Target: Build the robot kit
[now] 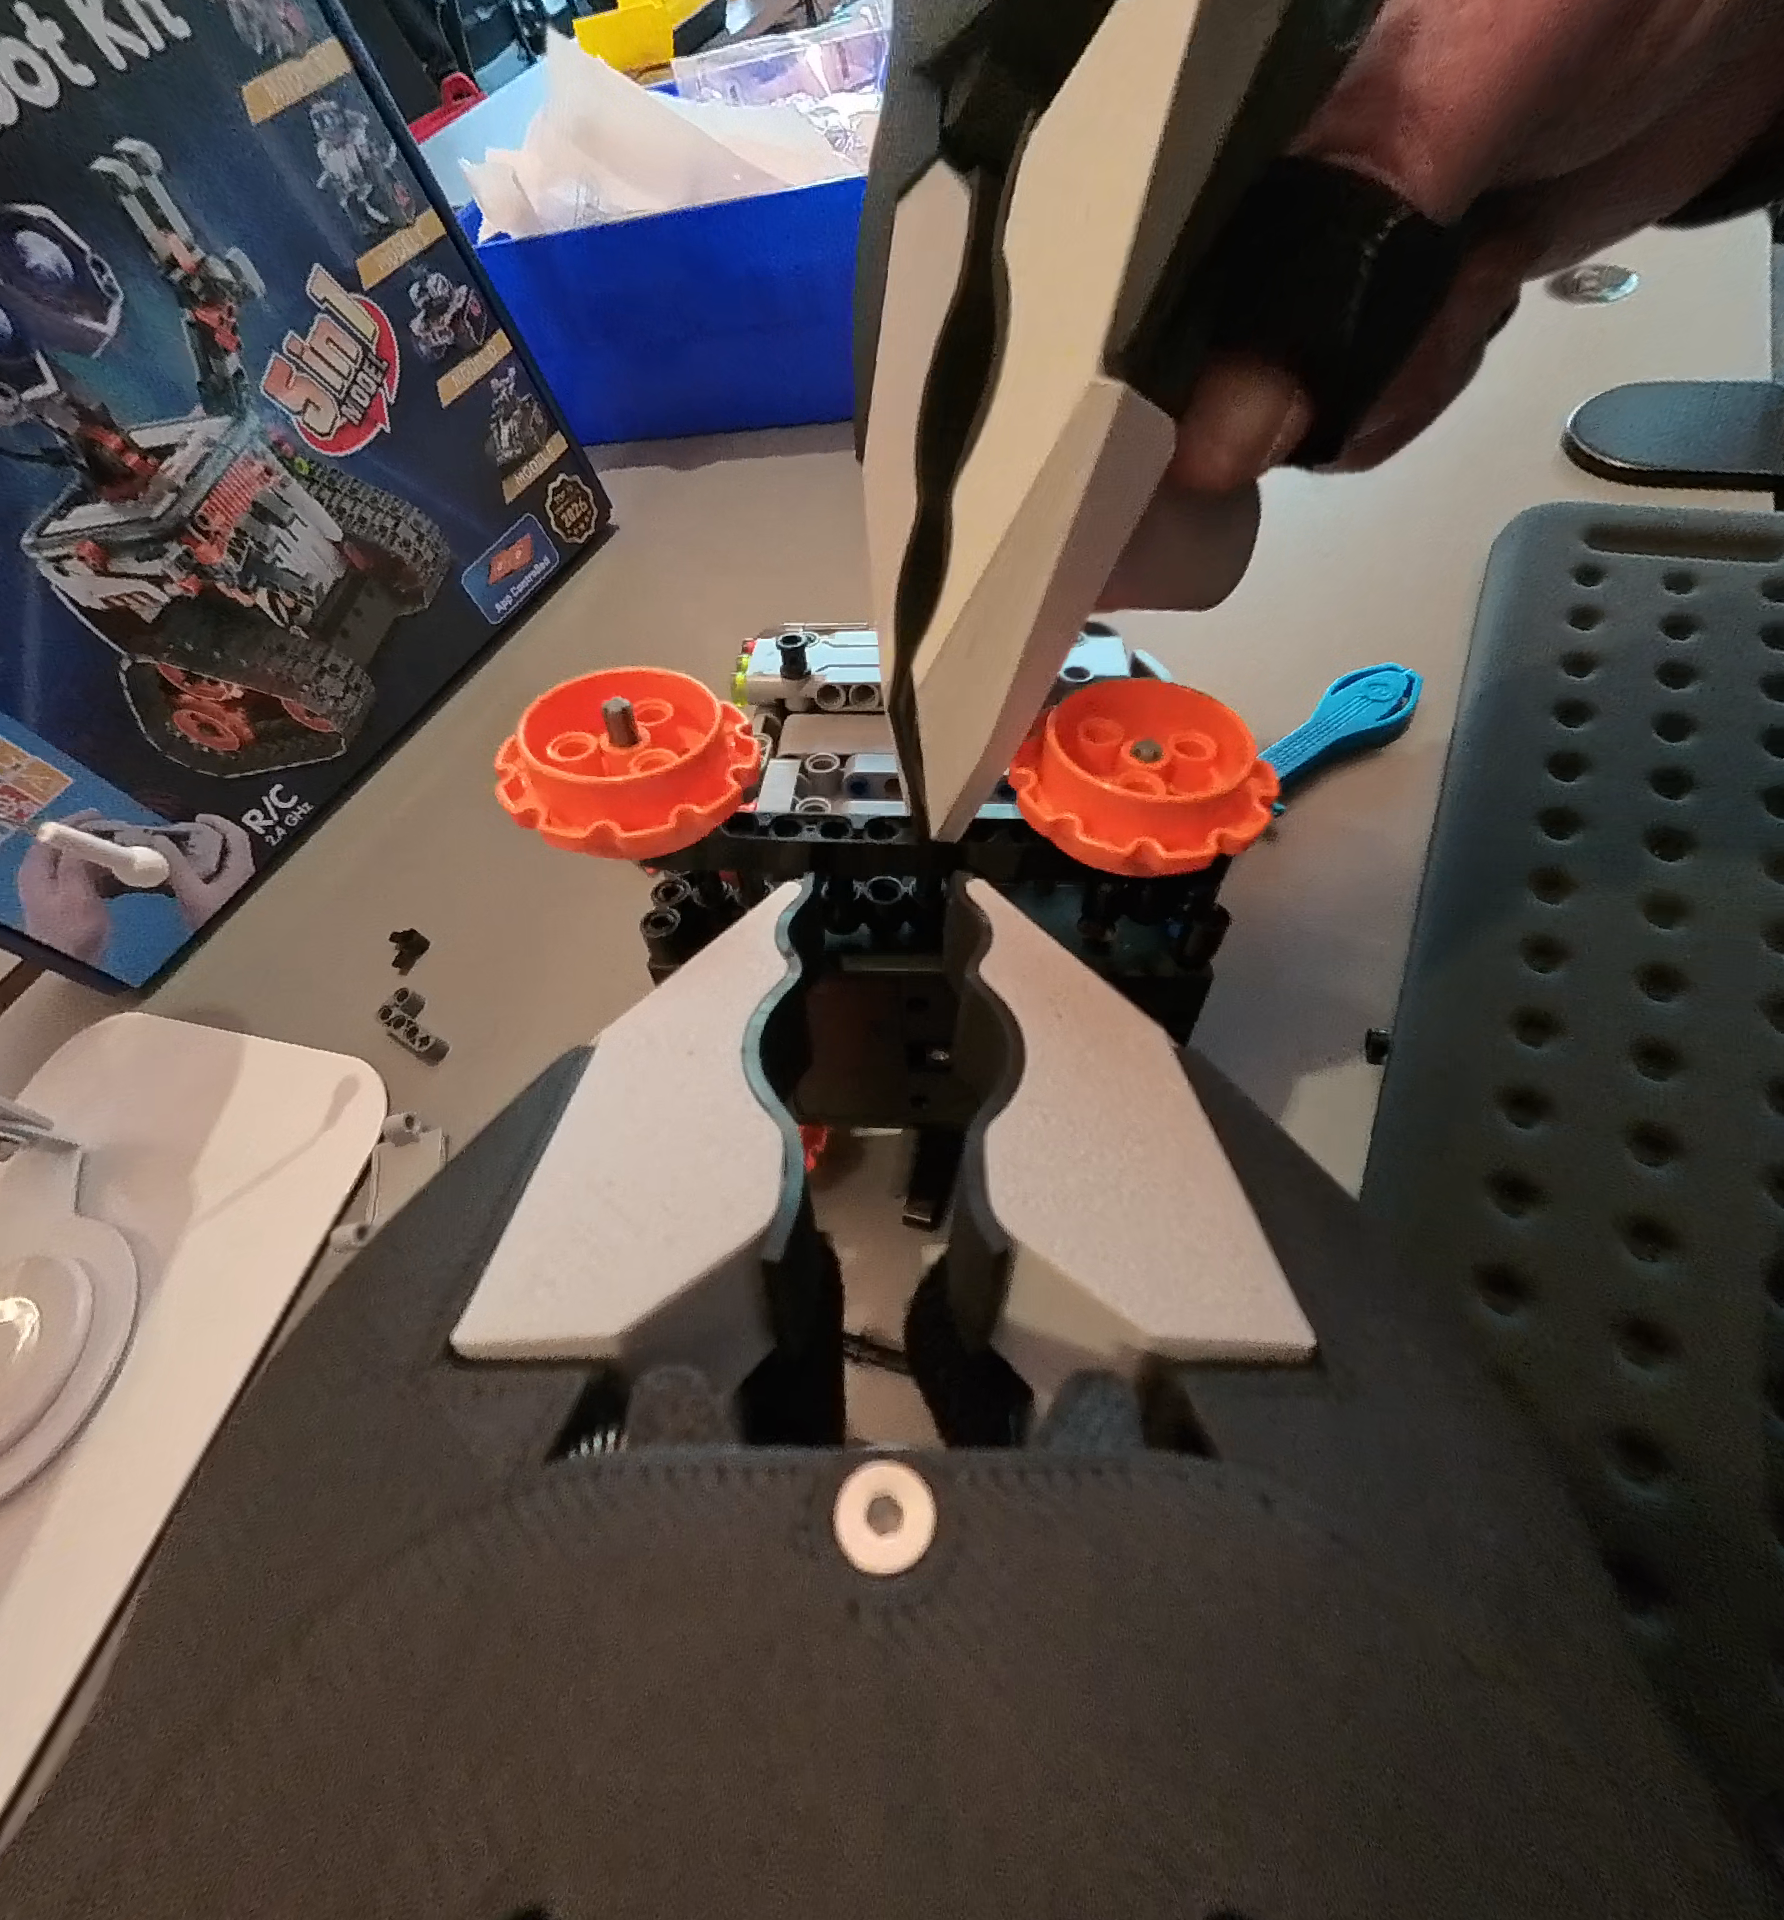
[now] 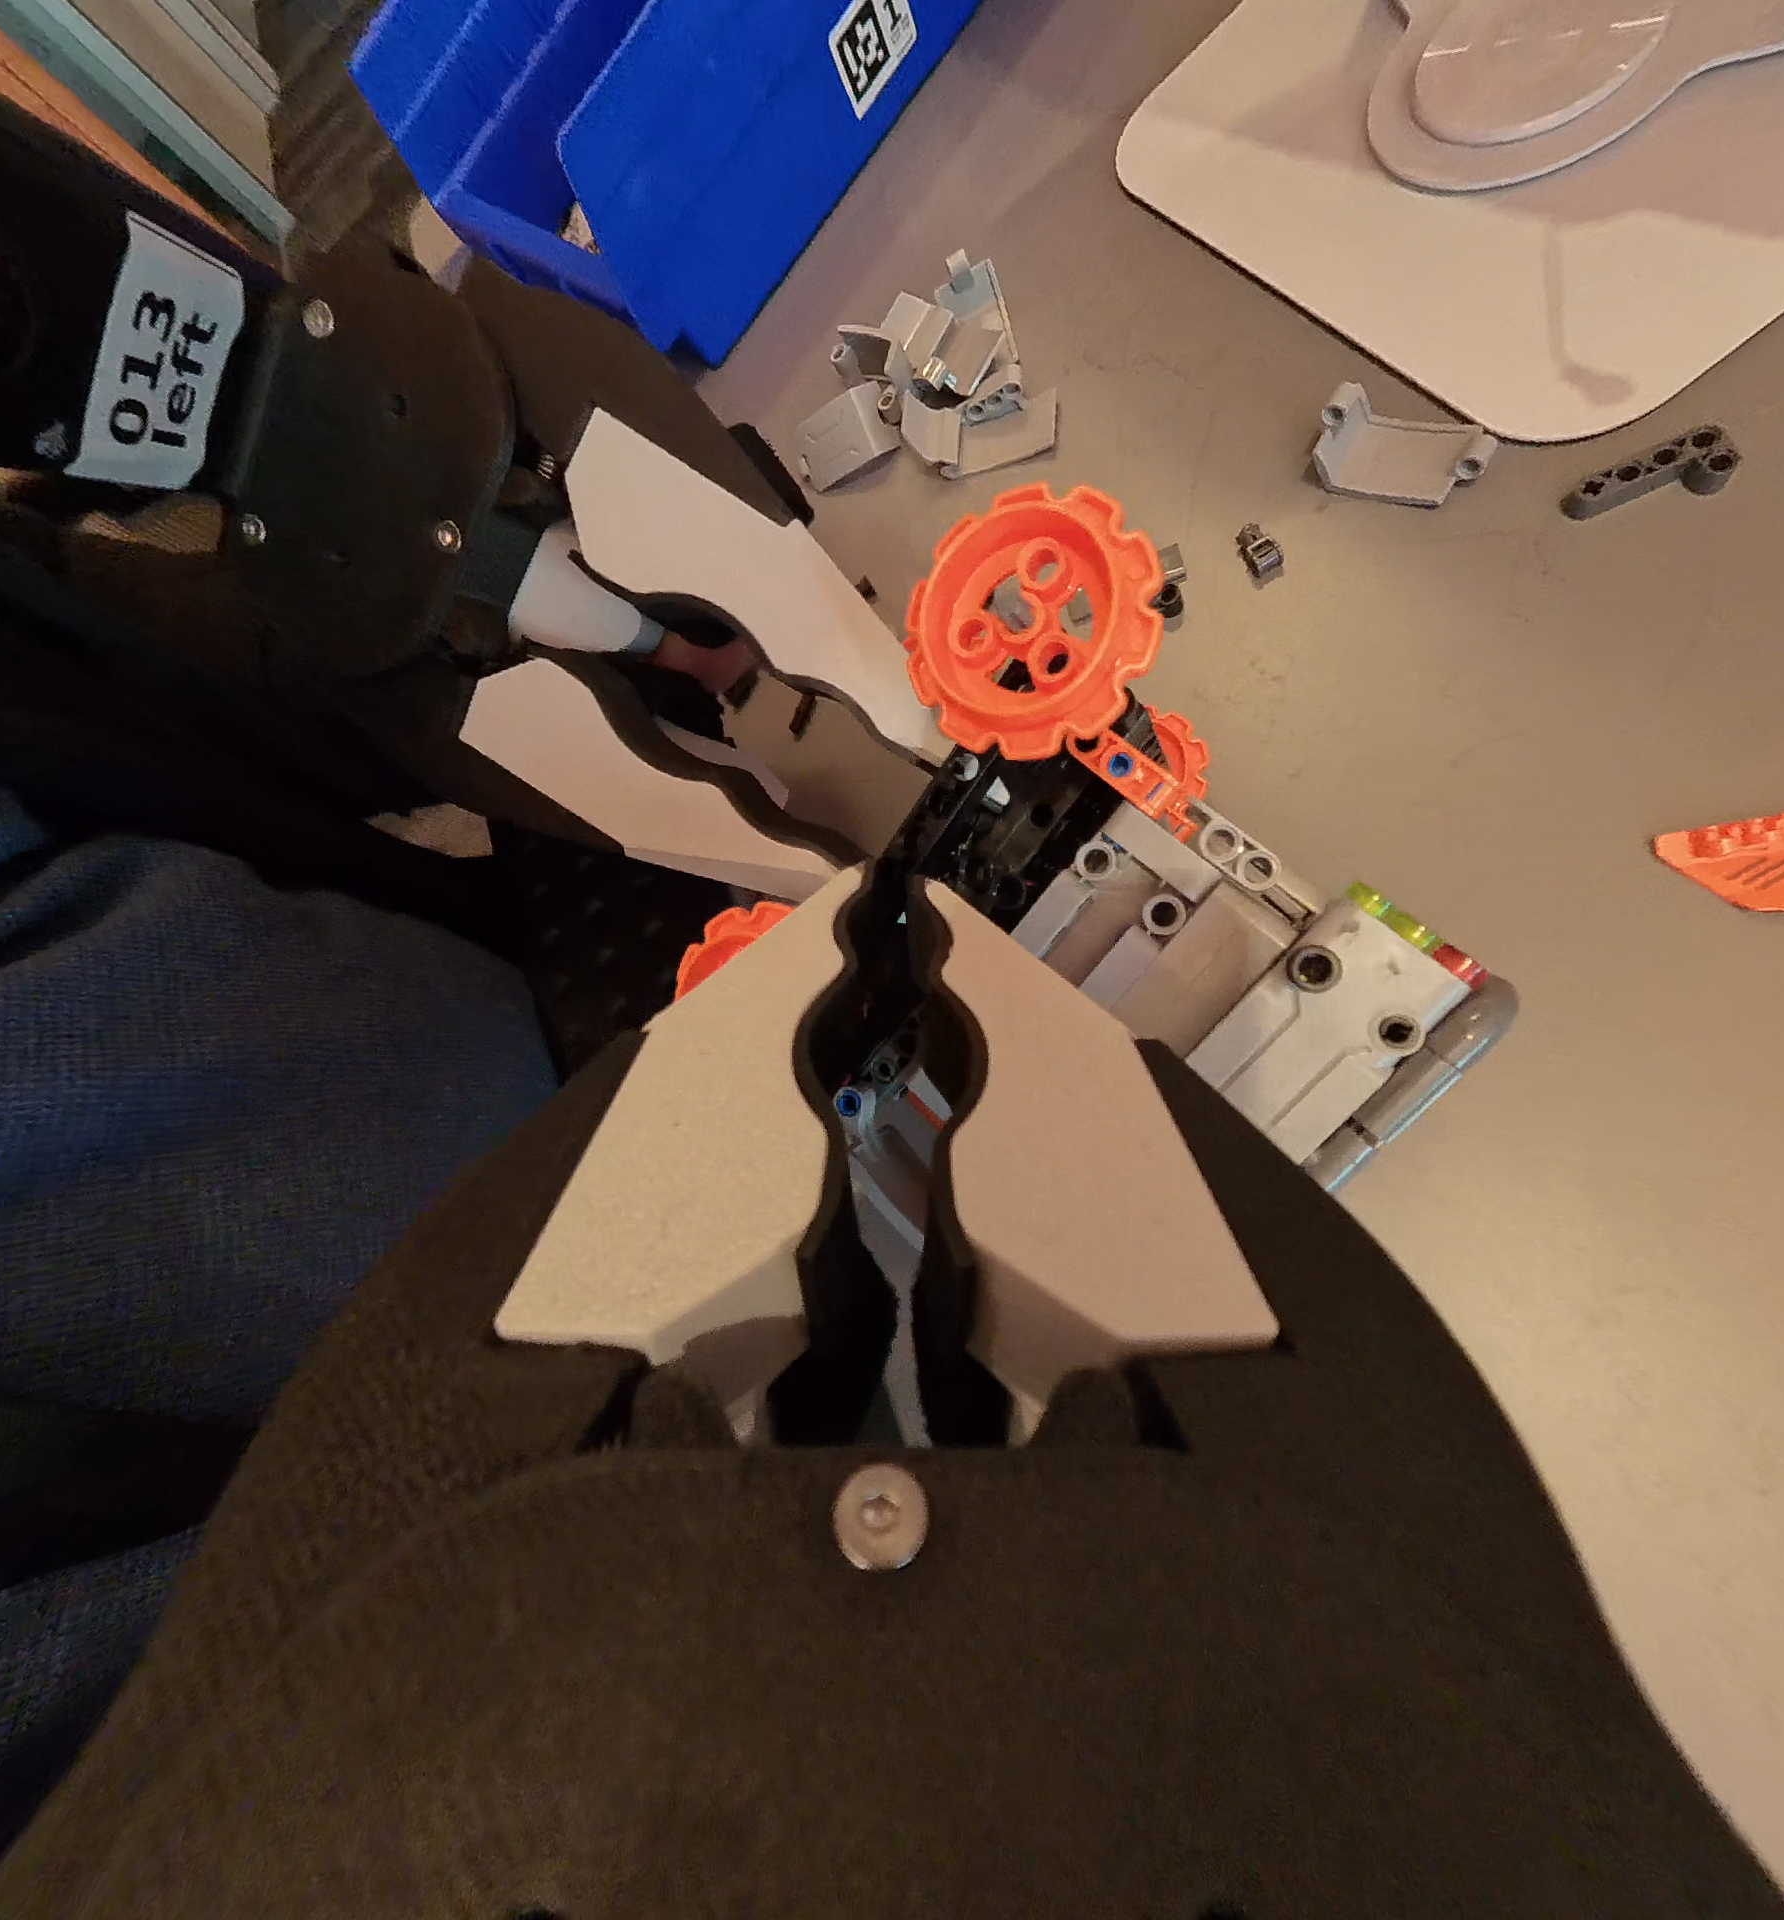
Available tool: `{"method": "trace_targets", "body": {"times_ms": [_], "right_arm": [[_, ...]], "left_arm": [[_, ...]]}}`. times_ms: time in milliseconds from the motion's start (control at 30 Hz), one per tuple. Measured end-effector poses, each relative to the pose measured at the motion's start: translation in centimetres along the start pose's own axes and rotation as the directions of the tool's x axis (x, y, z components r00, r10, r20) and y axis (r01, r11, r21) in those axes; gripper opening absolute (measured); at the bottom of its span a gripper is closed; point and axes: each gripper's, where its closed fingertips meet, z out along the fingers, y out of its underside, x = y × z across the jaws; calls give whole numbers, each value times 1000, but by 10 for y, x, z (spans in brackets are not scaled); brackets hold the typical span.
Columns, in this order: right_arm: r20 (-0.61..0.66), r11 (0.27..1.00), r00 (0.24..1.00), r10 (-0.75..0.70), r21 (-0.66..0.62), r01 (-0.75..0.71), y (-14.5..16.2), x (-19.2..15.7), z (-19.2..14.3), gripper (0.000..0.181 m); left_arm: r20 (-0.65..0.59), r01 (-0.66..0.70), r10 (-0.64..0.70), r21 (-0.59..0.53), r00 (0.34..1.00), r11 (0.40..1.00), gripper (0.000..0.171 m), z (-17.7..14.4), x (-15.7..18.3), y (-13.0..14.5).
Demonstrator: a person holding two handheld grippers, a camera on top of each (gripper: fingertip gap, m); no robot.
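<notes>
- A matte beige-grey tabletop fills both views, lit softly from above with faint shadows.
- A round metal insert sits flush in the table surface at the far right of the left wrist view.
- A dark grey perforated chair back stands against the table edge, with a black armrest pad just beyond it.
- Blue plastic bins stand along the far side of the table; one holds crumpled translucent sheets.
- A strip of brown wood surface and a pale metal rail show in the upper left corner of the right wrist view.
</notes>
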Motion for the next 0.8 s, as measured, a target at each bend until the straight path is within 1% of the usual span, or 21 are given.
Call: {"method": "trace_targets", "body": {"times_ms": [167, 333, 467, 633, 700, 800], "right_arm": [[-31, 999, 999, -36, -37, 35, -1, 0, 1, 0], [-48, 996, 997, -64, -71, 60, -2, 1, 2, 1], [-35, 994, 998, -54, -93, 50, -1, 1, 2, 0], [-12, 995, 999, -30, -97, 29, -1, 2, 3, 1], [-20, 995, 999, -31, -97, 29, -2, 3, 4, 0], [-10, 998, 1000, -14, -60, 13, -5, 4, 3, 2]], "left_arm": [[36, -29, 30, -39, 999, 999, 19, -2, -2, 0], [30, -49, 52, -70, 998, 996, 18, -2, -4, 1], [27, -85, 87, -83, 996, 993, 18, -1, -2, 2], [32, -129, 133, -98, 991, 987, 18, -1, -2, 3], [18, -104, 106, -89, 994, 991, 18, 0, -3, 3], [26, -96, 98, -67, 995, 993, 20, -1, -7, 4]]}}
